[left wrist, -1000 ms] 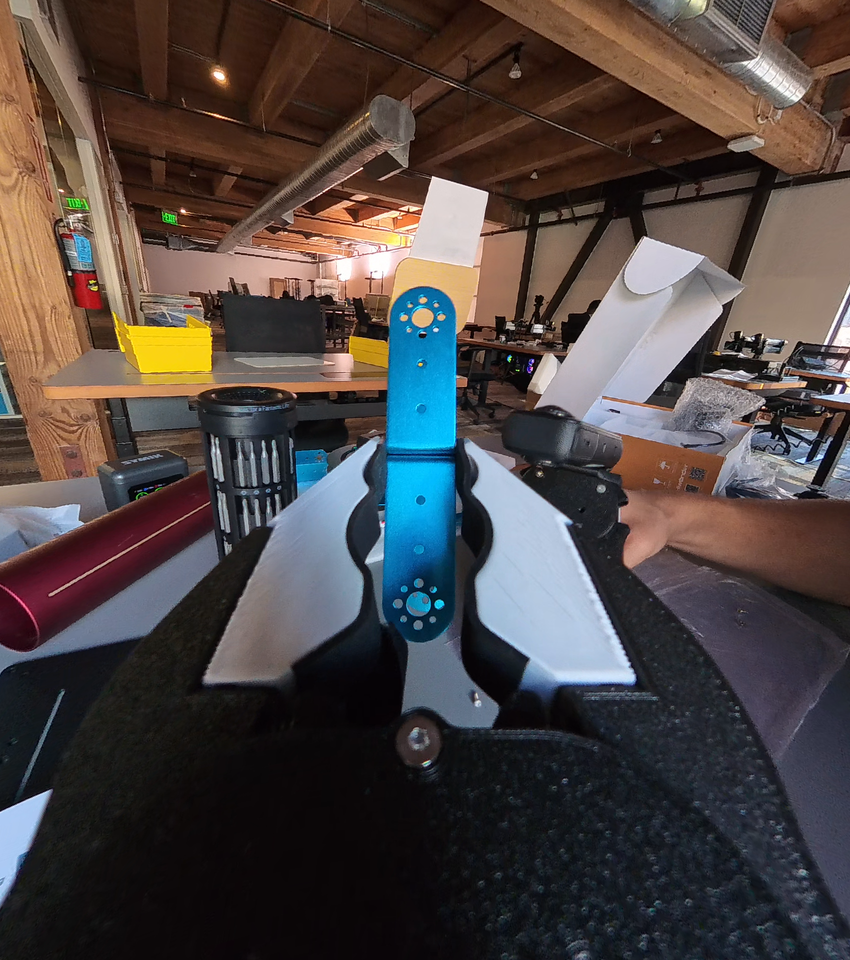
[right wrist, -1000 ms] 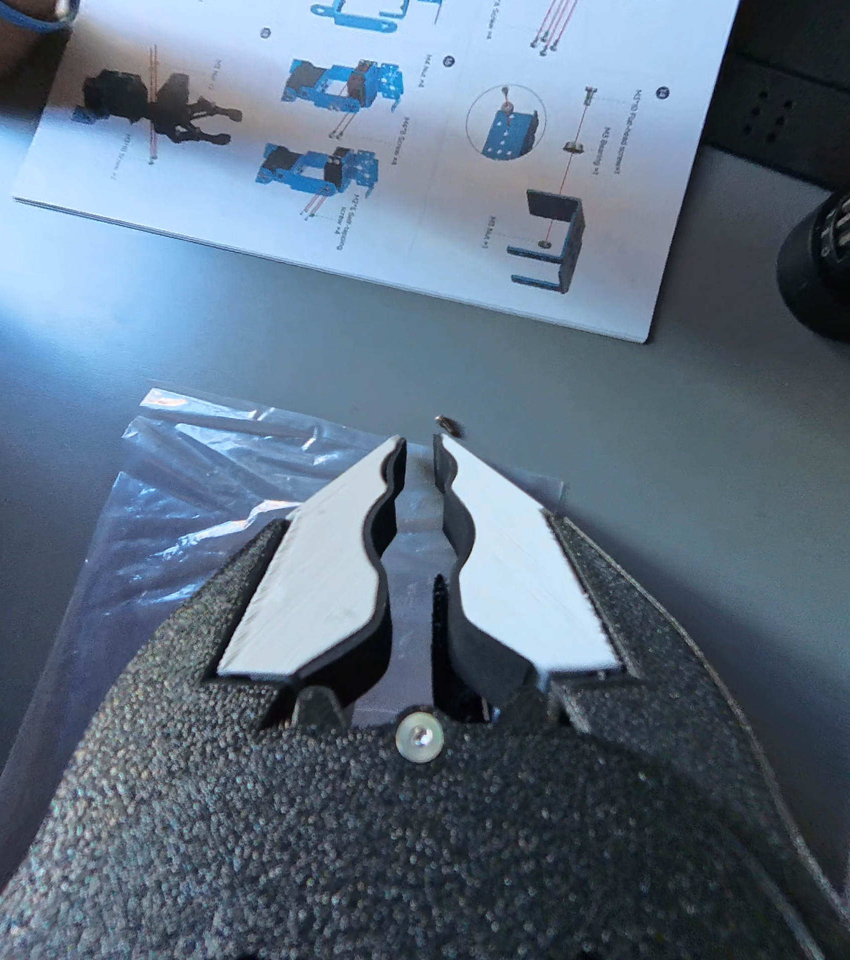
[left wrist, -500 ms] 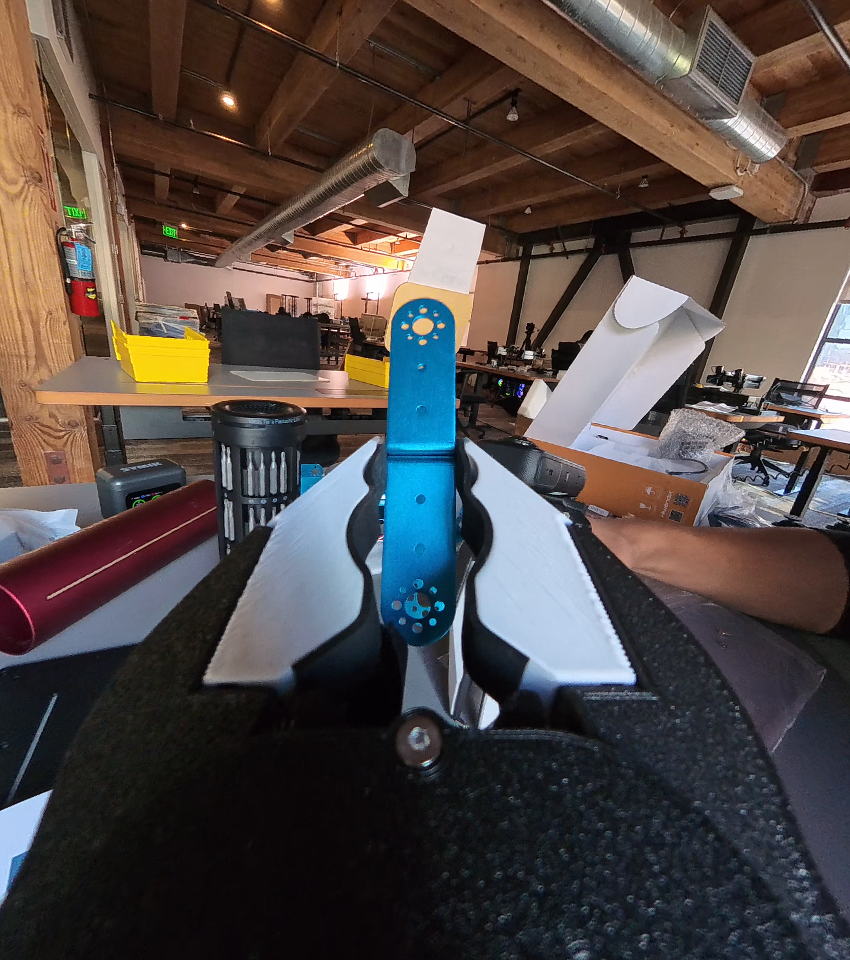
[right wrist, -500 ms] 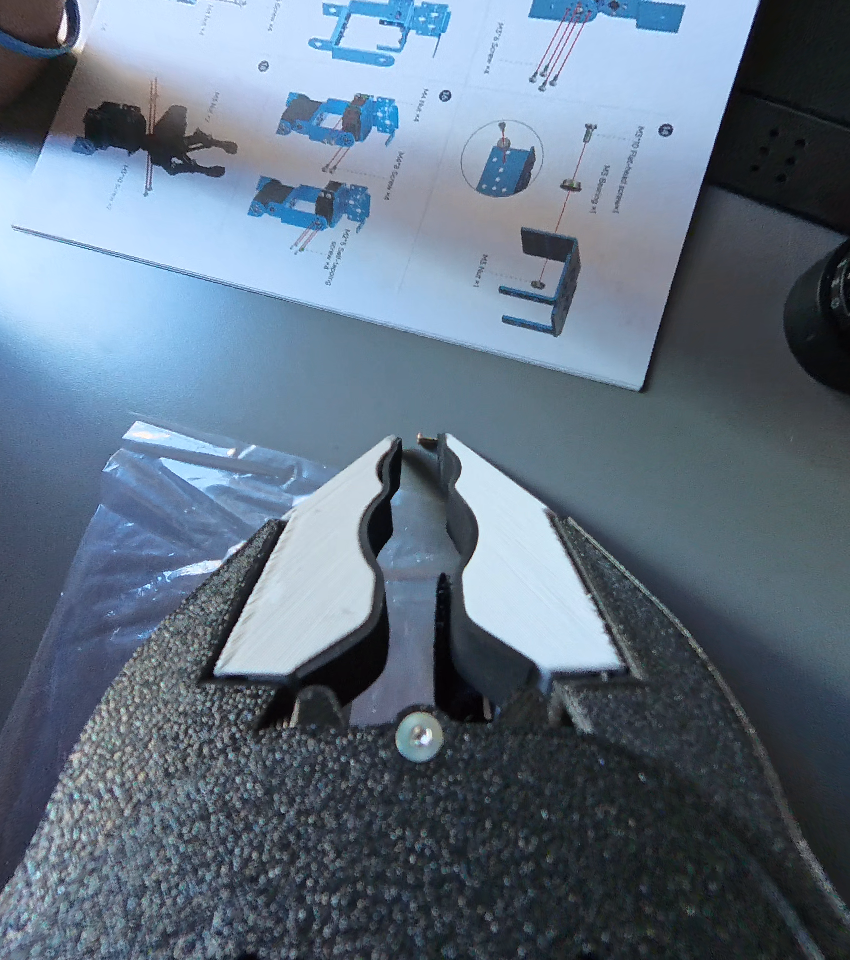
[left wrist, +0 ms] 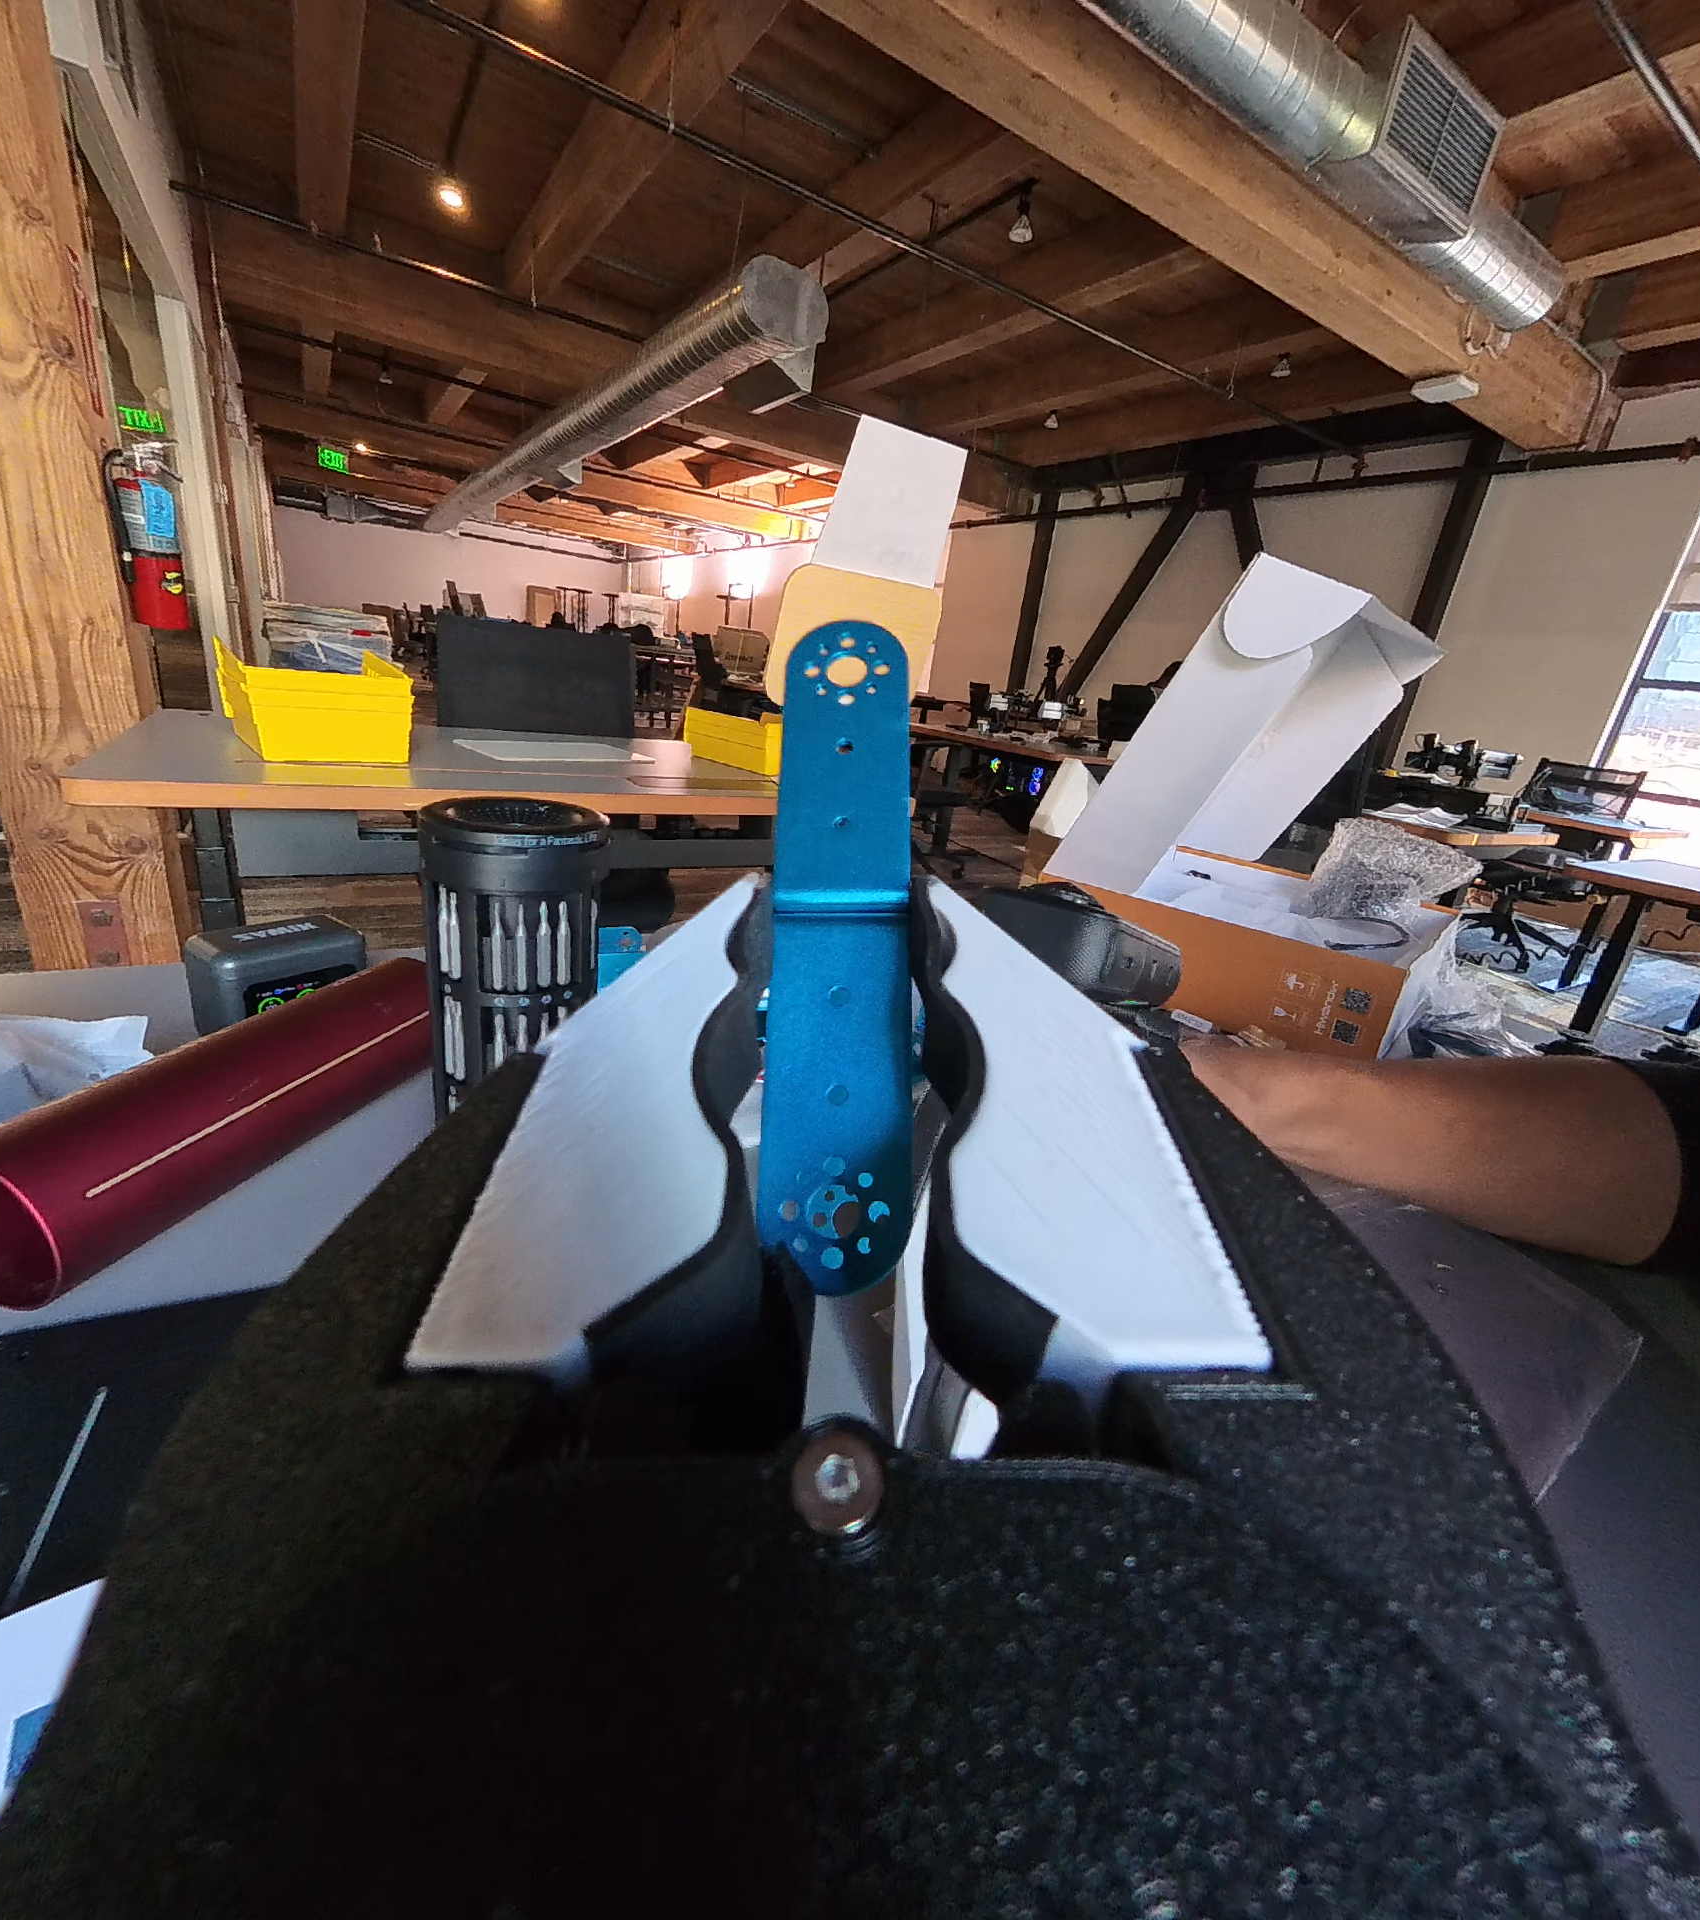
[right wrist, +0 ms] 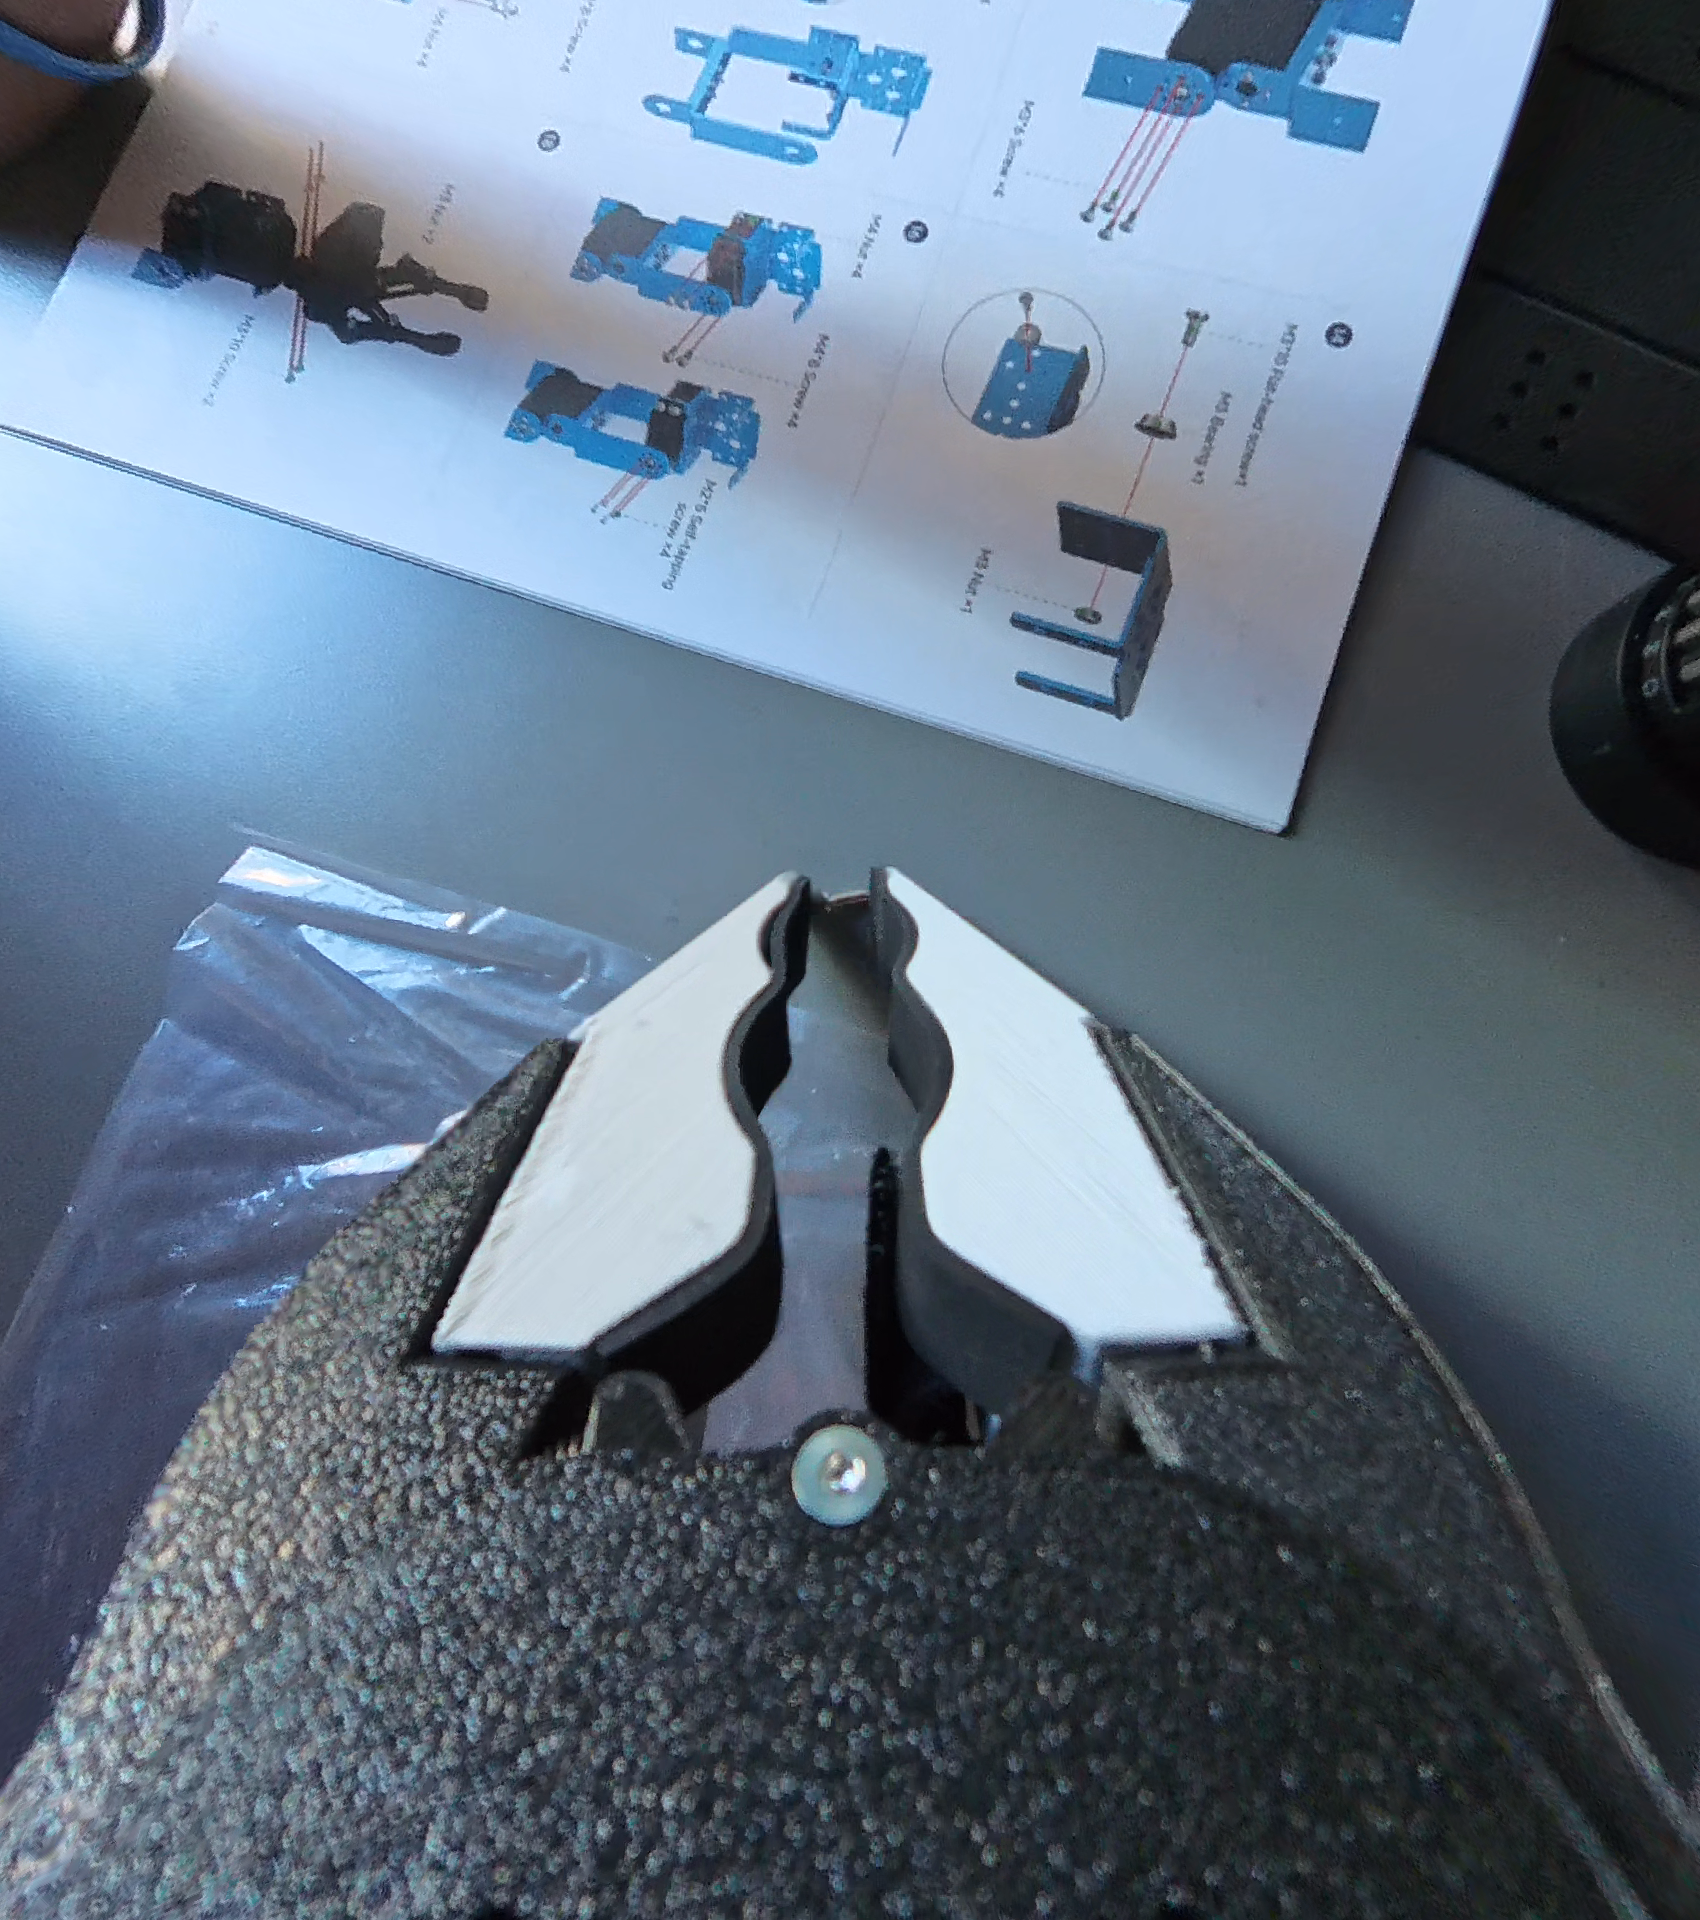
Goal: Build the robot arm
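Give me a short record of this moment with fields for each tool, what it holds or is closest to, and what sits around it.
left tool: shut on blue metal bracket, held upright above the table
near left tool: red tube lying down, black bit holder, open cardboard box, a person's forearm
right tool: nearly closed, a tiny screw at its tips; grip unclear
near right tool: clear plastic bag, instruction sheet, grey table

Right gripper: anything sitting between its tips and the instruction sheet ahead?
Nothing visible. Only bare grey table lies between the right gripper and the near edge of the instruction sheet. The clear plastic bag lies left of and under it; the black bit holder stands off right.
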Demonstrator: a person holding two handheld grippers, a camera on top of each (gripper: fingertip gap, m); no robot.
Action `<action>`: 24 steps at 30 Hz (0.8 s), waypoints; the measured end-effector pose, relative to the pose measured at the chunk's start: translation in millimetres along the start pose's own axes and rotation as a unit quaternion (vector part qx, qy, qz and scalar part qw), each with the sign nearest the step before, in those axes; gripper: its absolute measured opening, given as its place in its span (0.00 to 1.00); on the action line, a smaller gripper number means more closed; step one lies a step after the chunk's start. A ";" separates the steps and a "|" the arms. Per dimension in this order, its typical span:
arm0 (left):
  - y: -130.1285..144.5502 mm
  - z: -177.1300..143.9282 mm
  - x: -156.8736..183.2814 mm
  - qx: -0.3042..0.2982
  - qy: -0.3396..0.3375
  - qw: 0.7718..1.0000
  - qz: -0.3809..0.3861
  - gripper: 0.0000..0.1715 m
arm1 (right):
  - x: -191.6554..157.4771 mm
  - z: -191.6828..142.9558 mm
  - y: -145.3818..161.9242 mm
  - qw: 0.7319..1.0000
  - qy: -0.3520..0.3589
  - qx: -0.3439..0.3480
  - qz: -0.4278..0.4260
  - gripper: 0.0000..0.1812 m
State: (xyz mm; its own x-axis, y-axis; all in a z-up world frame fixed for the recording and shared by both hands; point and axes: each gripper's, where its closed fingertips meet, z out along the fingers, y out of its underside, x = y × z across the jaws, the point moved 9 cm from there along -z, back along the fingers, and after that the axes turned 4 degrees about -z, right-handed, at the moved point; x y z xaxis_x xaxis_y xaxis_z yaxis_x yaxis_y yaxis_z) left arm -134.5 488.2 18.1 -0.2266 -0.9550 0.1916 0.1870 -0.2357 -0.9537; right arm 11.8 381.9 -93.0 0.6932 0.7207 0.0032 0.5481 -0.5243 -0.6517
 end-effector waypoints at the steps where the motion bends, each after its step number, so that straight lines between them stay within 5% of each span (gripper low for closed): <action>1: 0.2 0.1 0.2 -0.001 0.002 1.000 0.001 0.14 | -0.6 0.2 -0.2 1.000 -0.001 -0.001 -0.003 0.06; 24: 1.1 -0.6 0.6 -0.001 0.005 1.000 0.000 0.14 | -4.9 -2.1 1.3 1.000 -0.004 -0.008 -0.004 0.00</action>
State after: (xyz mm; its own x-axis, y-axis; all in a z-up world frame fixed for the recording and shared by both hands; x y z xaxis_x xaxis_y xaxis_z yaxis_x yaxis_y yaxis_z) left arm -135.0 487.4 17.0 -0.2357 -0.9532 0.1896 0.1845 -0.2354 -0.9542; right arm 10.1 376.7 -92.4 0.6843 0.7292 0.0025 0.5622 -0.5253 -0.6387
